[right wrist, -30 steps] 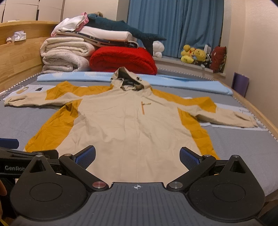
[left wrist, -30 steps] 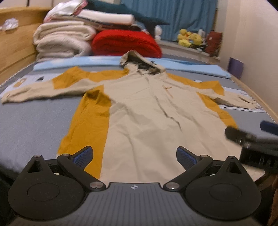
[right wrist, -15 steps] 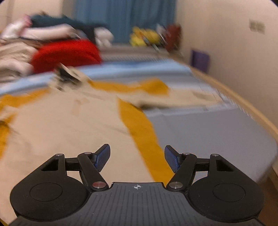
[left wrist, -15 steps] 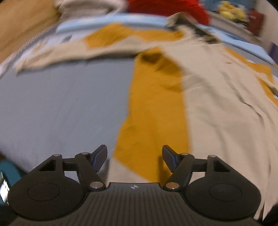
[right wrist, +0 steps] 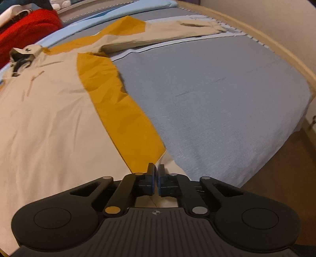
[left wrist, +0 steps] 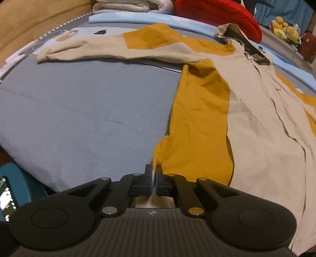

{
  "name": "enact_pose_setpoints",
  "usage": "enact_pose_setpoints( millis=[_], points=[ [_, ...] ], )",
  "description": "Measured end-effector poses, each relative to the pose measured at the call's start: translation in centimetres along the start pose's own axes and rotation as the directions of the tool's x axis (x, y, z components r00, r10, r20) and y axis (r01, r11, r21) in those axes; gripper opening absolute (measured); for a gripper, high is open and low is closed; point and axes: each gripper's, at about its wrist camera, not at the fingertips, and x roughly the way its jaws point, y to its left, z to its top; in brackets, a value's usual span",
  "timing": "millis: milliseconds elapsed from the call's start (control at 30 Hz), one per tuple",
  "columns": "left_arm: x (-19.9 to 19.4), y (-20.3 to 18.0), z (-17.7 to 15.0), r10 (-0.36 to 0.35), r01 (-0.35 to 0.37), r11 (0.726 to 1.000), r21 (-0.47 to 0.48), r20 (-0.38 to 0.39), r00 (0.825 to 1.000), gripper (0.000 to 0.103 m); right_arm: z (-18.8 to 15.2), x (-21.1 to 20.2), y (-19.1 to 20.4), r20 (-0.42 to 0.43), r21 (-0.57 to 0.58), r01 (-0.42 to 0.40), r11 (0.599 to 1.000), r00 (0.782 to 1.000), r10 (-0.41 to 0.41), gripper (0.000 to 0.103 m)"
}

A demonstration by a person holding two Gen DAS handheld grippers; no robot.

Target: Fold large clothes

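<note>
A large beige hooded jacket with mustard-yellow side and shoulder panels is spread flat, front up, on a grey bed sheet, with both sleeves stretched out sideways. In the left wrist view the left gripper is seen at the jacket's lower left hem corner, its 2 blue-padded fingers drawn together with only a thin slit between them; a fold of the yellow hem rises right at the tips, and beige cloth is visible beneath the fingers. The fabric appears to be pinched, though the exact contact is hidden by the fingers themselves. The jacket's right half is cut off by the frame edge in this view.

In the right wrist view the right gripper is placed at the opposite hem corner of the jacket, its fingers likewise pressed nearly together on the edge where the yellow panel meets a beige strip. The grip point is again masked by the finger bodies. The hood is seen only partly, at the far left.

Behind the jacket, a red fluffy blanket and a pale blue strip of bedding are partly cropped at the top. Yellow plush toys are small and blurred. A wooden bed frame borders the sheet.
</note>
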Motion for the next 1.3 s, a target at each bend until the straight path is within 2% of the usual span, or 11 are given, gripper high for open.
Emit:
enact_pose_setpoints(
  millis=[167, 267, 367, 433, 533, 667, 767, 867, 967, 1067, 1300],
  points=[
    [1.0, -2.0, -0.1, -0.012, 0.013, 0.999, 0.046, -0.024, 1.000, 0.008, 0.7, 0.1, -0.2, -0.015, -0.036, 0.034, 0.999, 0.999, -0.035, 0.000],
    [-0.1, -3.1, -0.1, 0.031, -0.036, 0.996, 0.082, 0.067, 0.997, 0.015, 1.2, 0.0, -0.1, -0.009, -0.055, 0.061, 0.997, 0.998, -0.061, 0.000],
    [-1.2, -4.1, -0.4, -0.054, 0.038, 0.991, 0.126, 0.129, 0.990, 0.027, 1.0, 0.1, -0.4, -0.008, -0.060, 0.148, 0.987, 0.989, -0.149, 0.000],
    [-0.9, -5.0, -0.6, -0.134, 0.120, 0.983, 0.139, 0.094, 0.987, 0.035, 0.7, -1.0, -1.5, 0.028, 0.024, 0.137, 0.990, 0.990, -0.137, 0.000],
    [1.9, -5.5, -1.3, -0.177, 0.187, 0.978, 0.092, -0.105, 0.979, 0.046, 1.2, -2.4, -0.7, 0.138, 0.046, 0.025, 0.999, 0.990, -0.031, 0.001],
    [0.2, -6.1, -1.0, -0.155, 0.159, 0.979, 0.125, -0.042, 0.987, 0.048, 0.4, -1.6, 2.9, 0.107, -0.135, -0.052, 0.989, 0.992, 0.067, 0.052],
    [-0.4, -6.6, -1.1, -0.182, 0.186, 0.971, 0.149, -0.041, 0.982, 0.060, -1.2, 1.0, 4.5, -0.027, -0.228, -0.018, 0.973, 1.000, 0.013, 0.052],
    [-0.2, -6.6, -1.5, -0.182, 0.194, 0.972, 0.134, -0.101, 0.978, 0.060, -1.2, 0.4, 5.7, 0.002, -0.243, 0.010, 0.970, 1.000, -0.010, 0.052],
    [-3.0, -6.3, -0.7, -0.206, 0.199, 0.972, 0.121, 0.043, 0.978, 0.060, -0.7, -1.9, 5.8, 0.116, -0.229, 0.020, 0.973, 0.993, 0.007, 0.051],
    [-7.1, -6.3, 0.4, -0.219, 0.195, 0.973, 0.121, 0.235, 0.947, 0.073, -0.1, -5.5, 6.5, 0.291, -0.235, -0.012, 0.972, 0.953, 0.083, 0.051],
    [-14.1, -10.4, 2.4, -0.288, 0.224, 0.956, 0.188, 0.459, 0.840, 0.082, 0.7, -11.7, 7.3, 0.586, -0.259, -0.102, 0.960, 0.774, 0.240, 0.054]
  ],
)
